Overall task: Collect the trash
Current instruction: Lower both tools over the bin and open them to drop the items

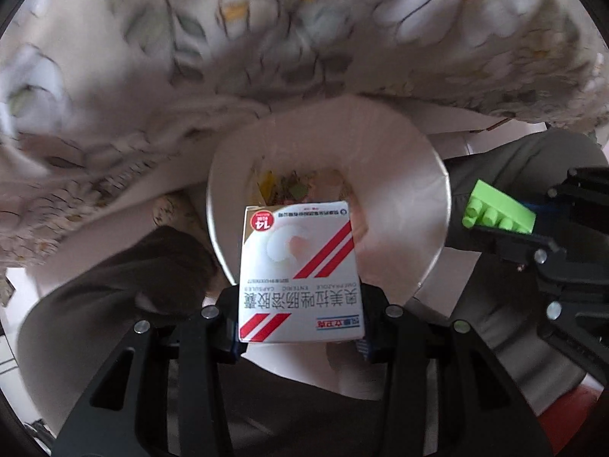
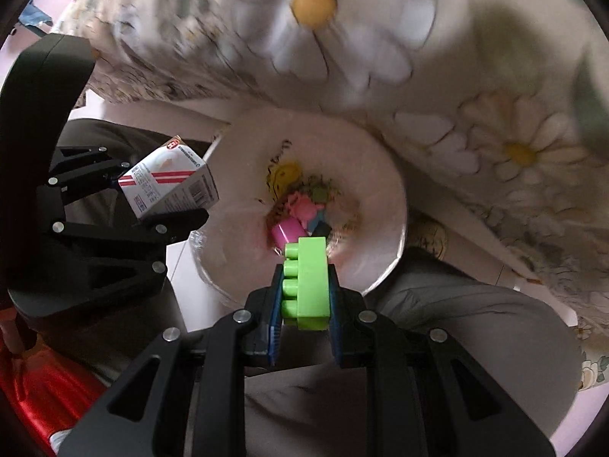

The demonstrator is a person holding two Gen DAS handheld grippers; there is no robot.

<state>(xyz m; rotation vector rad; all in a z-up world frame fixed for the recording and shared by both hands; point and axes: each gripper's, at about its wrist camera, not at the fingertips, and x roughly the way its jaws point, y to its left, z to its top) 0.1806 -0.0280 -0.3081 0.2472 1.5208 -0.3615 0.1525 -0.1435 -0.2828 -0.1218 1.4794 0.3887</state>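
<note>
Bin (image 2: 380,175) with white liner sits under the daisy-print cloth (image 2: 342,38); some scraps and toy bits (image 2: 304,205) already at its bottom. Left gripper (image 1: 300,327) clamps a medicine box (image 1: 298,270) over the bin's near rim. Right gripper (image 2: 304,304) clamps a green toy brick (image 2: 306,282), also over the near rim. Looks like both drops are left; further trash not visible.
</note>
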